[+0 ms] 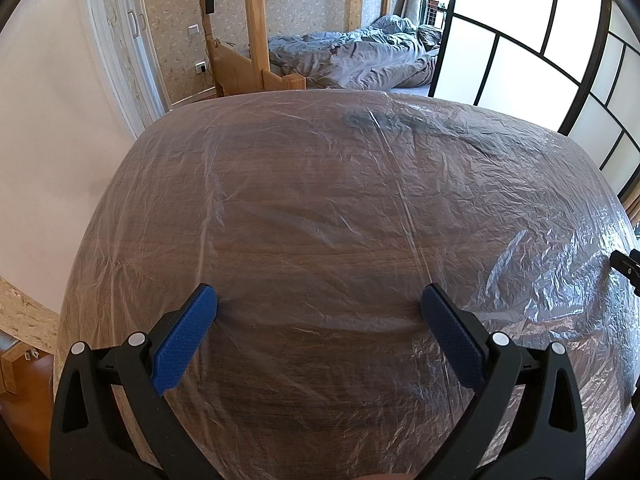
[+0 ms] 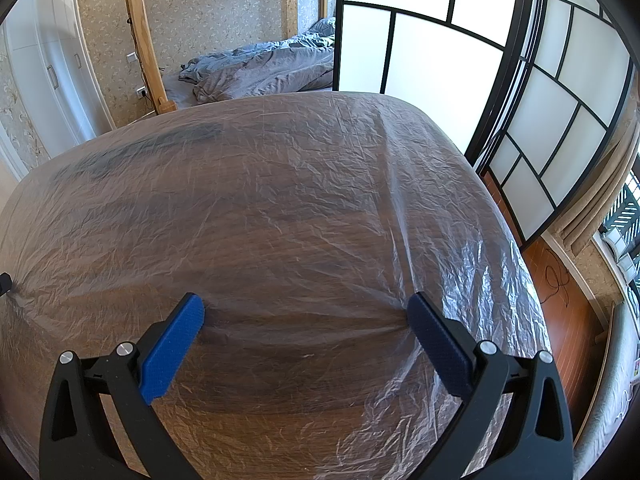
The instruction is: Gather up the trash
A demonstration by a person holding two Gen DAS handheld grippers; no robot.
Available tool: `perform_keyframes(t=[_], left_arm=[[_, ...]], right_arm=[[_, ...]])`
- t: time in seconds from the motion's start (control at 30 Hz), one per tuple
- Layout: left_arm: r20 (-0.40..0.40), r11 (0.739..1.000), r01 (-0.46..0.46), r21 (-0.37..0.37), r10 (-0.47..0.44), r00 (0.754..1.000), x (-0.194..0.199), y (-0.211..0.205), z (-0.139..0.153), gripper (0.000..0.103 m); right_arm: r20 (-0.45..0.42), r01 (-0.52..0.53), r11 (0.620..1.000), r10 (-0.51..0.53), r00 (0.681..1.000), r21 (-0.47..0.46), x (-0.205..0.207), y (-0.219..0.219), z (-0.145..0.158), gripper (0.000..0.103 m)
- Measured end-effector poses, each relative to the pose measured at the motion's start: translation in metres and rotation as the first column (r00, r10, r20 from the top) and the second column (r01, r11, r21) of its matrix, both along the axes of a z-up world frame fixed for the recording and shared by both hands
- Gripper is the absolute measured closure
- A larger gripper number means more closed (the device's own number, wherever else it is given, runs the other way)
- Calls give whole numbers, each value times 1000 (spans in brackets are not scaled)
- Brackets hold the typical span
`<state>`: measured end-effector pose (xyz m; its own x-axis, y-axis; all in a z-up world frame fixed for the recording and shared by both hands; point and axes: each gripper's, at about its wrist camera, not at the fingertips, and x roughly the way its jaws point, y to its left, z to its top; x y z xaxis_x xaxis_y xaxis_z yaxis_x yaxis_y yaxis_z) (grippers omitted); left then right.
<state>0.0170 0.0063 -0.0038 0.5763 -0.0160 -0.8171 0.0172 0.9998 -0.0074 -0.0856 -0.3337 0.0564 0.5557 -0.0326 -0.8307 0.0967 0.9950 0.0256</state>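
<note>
A thin, crinkled clear plastic sheet [image 1: 328, 184] [image 2: 280, 200] is spread over the whole brown wooden table top. My left gripper [image 1: 319, 294] is open and wide over the near part of the sheet. Its blue fingertips [image 1: 206, 298] rest on the film, which puckers around them. My right gripper [image 2: 305, 302] is also open, with its blue fingertips [image 2: 418, 306] touching the film near the table's right side. A black part of the right gripper [image 1: 626, 266] shows at the right edge of the left wrist view. Nothing is held between either pair of fingers.
A dark smudge [image 1: 372, 120] [image 2: 160, 140] lies under the film at the table's far side. Beyond the table stands a wooden bunk bed with a rumpled grey duvet [image 1: 360, 56]. Black-framed frosted sliding panels [image 2: 540, 92] stand right, white wardrobe doors [image 2: 48, 72] left, and wood floor [image 2: 568, 300] runs alongside.
</note>
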Motion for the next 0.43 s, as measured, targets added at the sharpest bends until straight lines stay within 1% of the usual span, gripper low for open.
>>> perform_keyframes(t=[0.2, 0.43], left_arm=[[0, 999, 33, 0, -33, 999, 5, -1, -1, 1], [0, 999, 33, 1, -33, 999, 8, -2, 0, 1]], right_arm=[[0, 0, 1000, 0, 1000, 0, 0, 0, 0, 4], [0, 0, 1000, 0, 1000, 1, 0, 0, 0, 4]])
